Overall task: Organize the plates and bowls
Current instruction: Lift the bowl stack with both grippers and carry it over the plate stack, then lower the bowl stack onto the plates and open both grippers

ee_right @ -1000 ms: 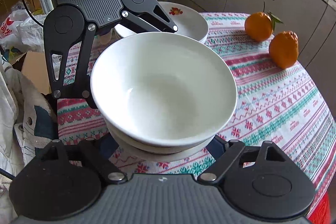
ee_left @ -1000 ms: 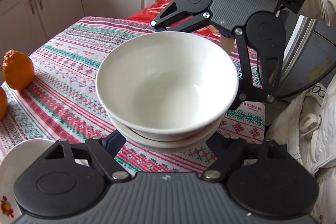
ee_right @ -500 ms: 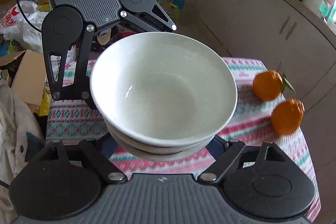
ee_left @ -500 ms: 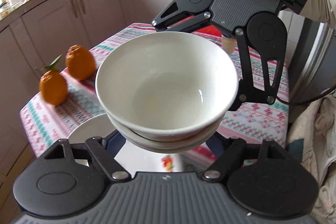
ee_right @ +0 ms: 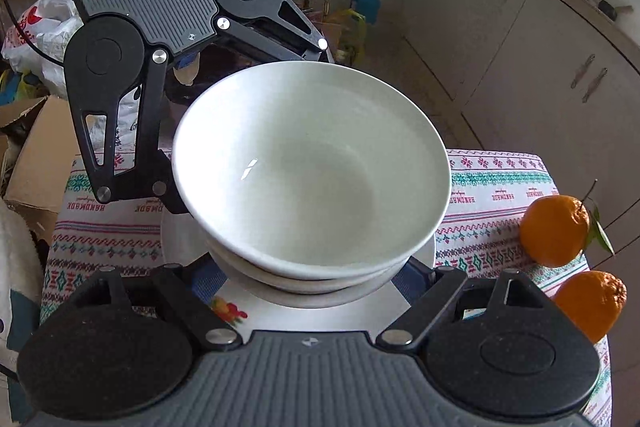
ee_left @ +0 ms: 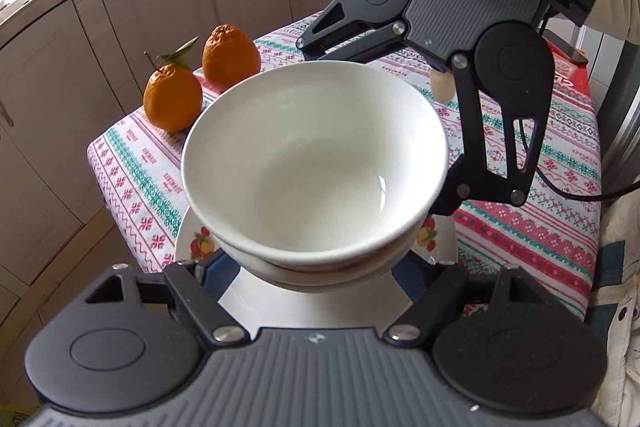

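White bowls (ee_left: pixel 316 167), two nested; two oranges (ee_left: pixel 200 79); one plate (ee_right: pixel 320 315)

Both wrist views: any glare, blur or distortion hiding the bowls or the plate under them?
Left wrist: sharp, with one small glint inside the top bowl; fisheye bends the cabinets. Right wrist: equally sharp, a small glint in the bowl; the fruit-print plate below sits in shadow, partly hidden by the bowls.

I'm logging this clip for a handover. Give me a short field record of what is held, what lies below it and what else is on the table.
held: stack of white bowls, carried between both grippers
left gripper: clamped on the stack
right gripper: clamped on the opposite side
below: fruit-printed plate on the patterned tablecloth
also on table: two oranges
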`<state>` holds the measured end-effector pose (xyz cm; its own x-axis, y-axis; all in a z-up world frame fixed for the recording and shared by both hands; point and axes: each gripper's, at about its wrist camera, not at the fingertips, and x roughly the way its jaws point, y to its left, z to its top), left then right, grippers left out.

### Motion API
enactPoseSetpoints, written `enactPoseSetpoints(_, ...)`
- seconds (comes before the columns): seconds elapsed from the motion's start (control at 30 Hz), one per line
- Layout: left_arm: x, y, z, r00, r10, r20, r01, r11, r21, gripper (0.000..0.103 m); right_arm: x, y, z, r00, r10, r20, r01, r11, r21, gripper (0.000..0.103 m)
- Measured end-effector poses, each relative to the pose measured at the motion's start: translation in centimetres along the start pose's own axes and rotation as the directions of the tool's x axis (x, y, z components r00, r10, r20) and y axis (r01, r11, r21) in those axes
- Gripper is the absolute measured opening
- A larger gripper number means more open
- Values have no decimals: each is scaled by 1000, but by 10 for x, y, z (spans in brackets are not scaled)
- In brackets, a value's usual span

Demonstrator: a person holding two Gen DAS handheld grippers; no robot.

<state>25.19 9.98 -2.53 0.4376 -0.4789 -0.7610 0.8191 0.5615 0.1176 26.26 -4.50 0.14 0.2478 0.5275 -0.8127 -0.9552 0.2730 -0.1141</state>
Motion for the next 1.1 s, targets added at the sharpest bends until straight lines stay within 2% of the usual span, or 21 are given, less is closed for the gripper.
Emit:
enactPoseSetpoints(0.53,2,3,-6,1000,24,13,-24,1000,-11,83,14,-17,-5,999,42,12,-43,994,101,90)
enactPoseSetpoints(0.63,1,1,-7,999,46,15,-46,999,-6,87,14,-15,-7,999,30,19,-31,994,101,90)
enactPoseSetpoints(0.73,1,0,-9,997,70,22,-69,997,-24,95,14,-13,-9,999,21,26,-24,994,105,91)
enactPoseSetpoints(0.8,-1,0,-12,996,77,35,-75,996,-50,97,10,-9,-10,999,4,36,-8,994,107,96)
enactPoseSetpoints(0.87,-4,-4,-16,994,101,40,-97,991,-90,99,6,-6,-11,999,-11,44,6,993,116,101)
enactPoseSetpoints(0.97,-13,-17,-23,986,156,66,-147,982,-119,99,-2,3,-14,998,-47,43,42,991,125,102)
enactPoseSetpoints(1.1,-31,-40,-27,962,255,101,-236,957,-167,102,-21,21,-20,989,-138,45,128,976,176,103)
